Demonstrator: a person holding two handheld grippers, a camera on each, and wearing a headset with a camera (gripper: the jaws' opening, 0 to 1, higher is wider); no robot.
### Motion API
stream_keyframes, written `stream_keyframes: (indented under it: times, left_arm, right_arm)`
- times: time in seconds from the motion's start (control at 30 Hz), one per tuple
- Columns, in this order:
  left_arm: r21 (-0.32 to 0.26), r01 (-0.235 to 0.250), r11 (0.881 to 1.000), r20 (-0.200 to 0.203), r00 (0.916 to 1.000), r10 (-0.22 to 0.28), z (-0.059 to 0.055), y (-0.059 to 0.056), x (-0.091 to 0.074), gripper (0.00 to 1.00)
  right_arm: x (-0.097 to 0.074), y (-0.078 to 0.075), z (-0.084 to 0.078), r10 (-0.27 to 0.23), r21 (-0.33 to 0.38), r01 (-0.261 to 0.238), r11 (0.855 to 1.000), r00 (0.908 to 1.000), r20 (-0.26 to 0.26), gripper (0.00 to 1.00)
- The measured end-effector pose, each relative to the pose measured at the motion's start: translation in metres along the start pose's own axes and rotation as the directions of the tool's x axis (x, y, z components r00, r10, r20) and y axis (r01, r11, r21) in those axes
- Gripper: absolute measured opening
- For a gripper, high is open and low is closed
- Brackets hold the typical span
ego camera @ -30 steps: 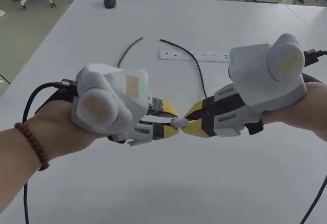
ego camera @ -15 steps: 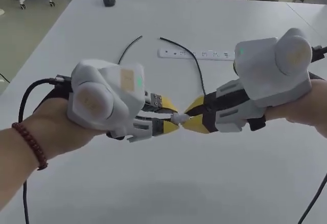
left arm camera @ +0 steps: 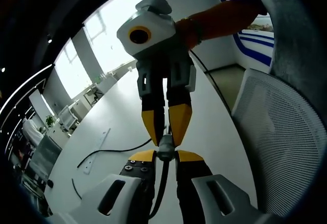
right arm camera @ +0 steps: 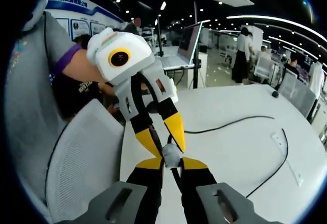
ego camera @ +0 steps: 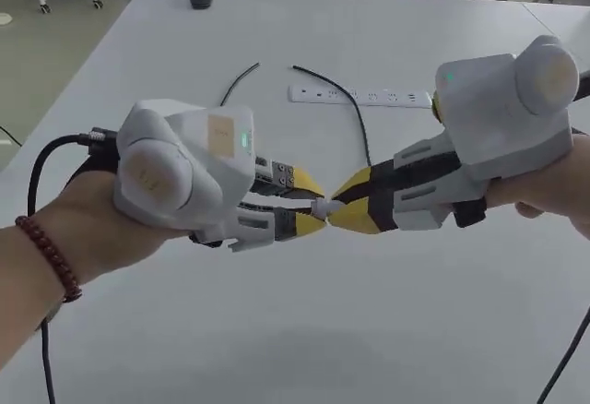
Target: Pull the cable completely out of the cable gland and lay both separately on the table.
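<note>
Left jaws: my left gripper (ego camera: 310, 207) is clamped on the white cable gland (ego camera: 321, 208), one yellow tip on each side of it.
Right jaws: my right gripper (ego camera: 339, 208) pinches the same gland from the opposite end, tip to tip with the left.
Gland: in the air above the white table (ego camera: 277, 330), between both grippers.
Cable: the black cable (ego camera: 355, 118) is not yet out of the gland. It runs back between my jaws in both gripper views and trails over the table past a white power strip (ego camera: 359, 98).
Other: short black wire (ego camera: 238, 83) lies apart, left of the cable.
</note>
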State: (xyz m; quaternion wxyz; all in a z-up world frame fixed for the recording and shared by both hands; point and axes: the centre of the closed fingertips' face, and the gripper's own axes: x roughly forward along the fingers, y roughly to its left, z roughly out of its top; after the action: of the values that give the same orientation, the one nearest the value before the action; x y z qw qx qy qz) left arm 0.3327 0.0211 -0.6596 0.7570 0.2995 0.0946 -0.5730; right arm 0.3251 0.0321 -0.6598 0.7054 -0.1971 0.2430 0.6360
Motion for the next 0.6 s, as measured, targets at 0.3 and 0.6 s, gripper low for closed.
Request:
stream_keyframes:
  times: [0.3,0.6]
  left_arm:
    - [-0.173,0.022,0.985,0.012,0.9997,-0.02,-0.0044,0.0032,0.0027,0.15]
    - [-0.358,0.047,0.933,0.038,0.9986,-0.036,-0.0054,0.0047,0.0015,0.15]
  right_arm:
    - [0.0021,-0.0015,-0.0011,-0.061,-0.224,0.051,0.973,0.9974,-0.038,0.07]
    - [0.0021,-0.0019,0.0002,-0.062,-0.269,0.052,0.962,0.9977,-0.028,0.07]
